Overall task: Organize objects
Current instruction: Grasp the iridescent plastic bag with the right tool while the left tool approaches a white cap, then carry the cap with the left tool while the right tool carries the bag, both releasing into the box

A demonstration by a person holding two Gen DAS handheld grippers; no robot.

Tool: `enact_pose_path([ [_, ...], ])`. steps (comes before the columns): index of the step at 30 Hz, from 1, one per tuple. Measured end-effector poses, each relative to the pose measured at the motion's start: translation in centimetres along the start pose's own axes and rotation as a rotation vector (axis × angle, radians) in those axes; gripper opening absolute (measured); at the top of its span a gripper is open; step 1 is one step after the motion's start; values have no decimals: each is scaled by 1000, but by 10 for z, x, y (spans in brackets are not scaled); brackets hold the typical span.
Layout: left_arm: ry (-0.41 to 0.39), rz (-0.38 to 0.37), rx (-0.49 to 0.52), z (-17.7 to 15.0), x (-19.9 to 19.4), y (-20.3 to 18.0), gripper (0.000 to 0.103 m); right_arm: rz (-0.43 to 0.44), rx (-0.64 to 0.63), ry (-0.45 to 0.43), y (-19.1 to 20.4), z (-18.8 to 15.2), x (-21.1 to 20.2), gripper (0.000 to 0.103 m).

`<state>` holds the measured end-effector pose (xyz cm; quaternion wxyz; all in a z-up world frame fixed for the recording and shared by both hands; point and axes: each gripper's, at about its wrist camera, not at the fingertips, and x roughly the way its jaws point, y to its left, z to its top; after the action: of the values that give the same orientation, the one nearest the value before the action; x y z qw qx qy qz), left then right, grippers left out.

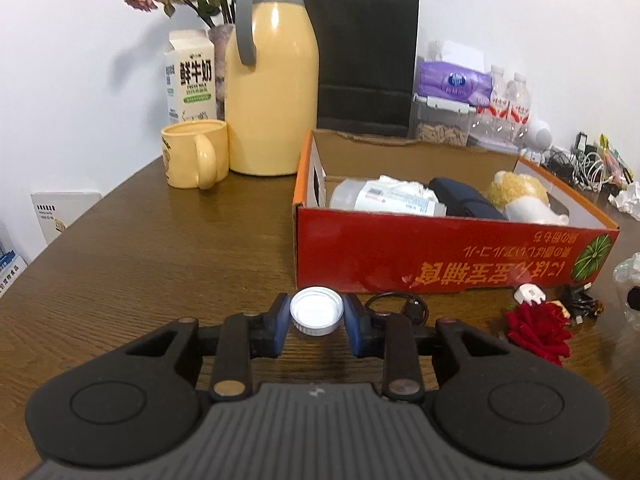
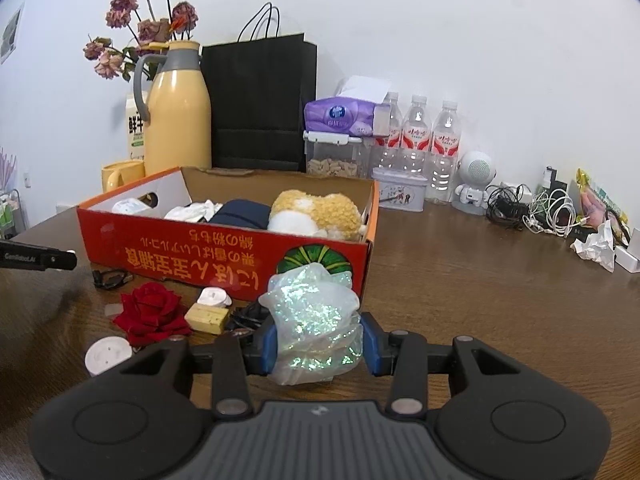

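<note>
A red cardboard box (image 1: 452, 258) stands on the brown table; it also shows in the right wrist view (image 2: 224, 254). It holds a white bottle (image 1: 384, 198), a dark blue pouch (image 1: 464, 200) and a plush toy (image 1: 520, 196). My left gripper (image 1: 317, 314) is shut on a white bottle cap (image 1: 317, 311), just in front of the box. My right gripper (image 2: 318, 340) is shut on a crumpled iridescent plastic bag (image 2: 316, 320), near the box's front right corner. A red rose (image 2: 152, 312), a white plug (image 2: 214, 297), a yellow block (image 2: 207, 318) and a white disc (image 2: 108, 355) lie before the box.
A yellow thermos (image 1: 272, 80), yellow mug (image 1: 196, 154), milk carton (image 1: 190, 76) and black paper bag (image 1: 366, 56) stand behind the box. Water bottles (image 2: 416, 140), a tissue pack (image 2: 344, 116), a white speaker (image 2: 476, 184) and tangled cables (image 2: 540, 208) line the far right.
</note>
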<state>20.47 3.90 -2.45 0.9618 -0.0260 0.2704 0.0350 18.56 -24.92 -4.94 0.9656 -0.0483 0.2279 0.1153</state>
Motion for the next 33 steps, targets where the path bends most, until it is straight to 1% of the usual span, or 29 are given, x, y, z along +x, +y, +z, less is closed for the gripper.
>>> enact_pose_path([
  [2,-9,-2,0,0,-5,-2,29,1,-1,-11,0,1,-2,40],
  [7,-51,-40,-2,10,-20,-7,29,13,-4,-48,2,11,-10,40],
  [12,-122,-81,27,32,-32,-21,29,42,-30,-100,10,36,-14,40],
  [15,-170,-98,40,49,-36,-32,29,62,-48,-127,16,56,-10,40],
  [17,-188,-113,42,60,-34,-38,29,72,-58,-140,20,70,-5,40],
  [24,-211,-144,54,86,-14,-61,29,99,-54,-150,35,111,32,40],
  [30,-179,-141,25,102,20,-70,29,108,-35,-99,50,132,81,40],
  [33,-159,-121,9,110,41,-72,29,100,-29,-80,55,138,104,40],
])
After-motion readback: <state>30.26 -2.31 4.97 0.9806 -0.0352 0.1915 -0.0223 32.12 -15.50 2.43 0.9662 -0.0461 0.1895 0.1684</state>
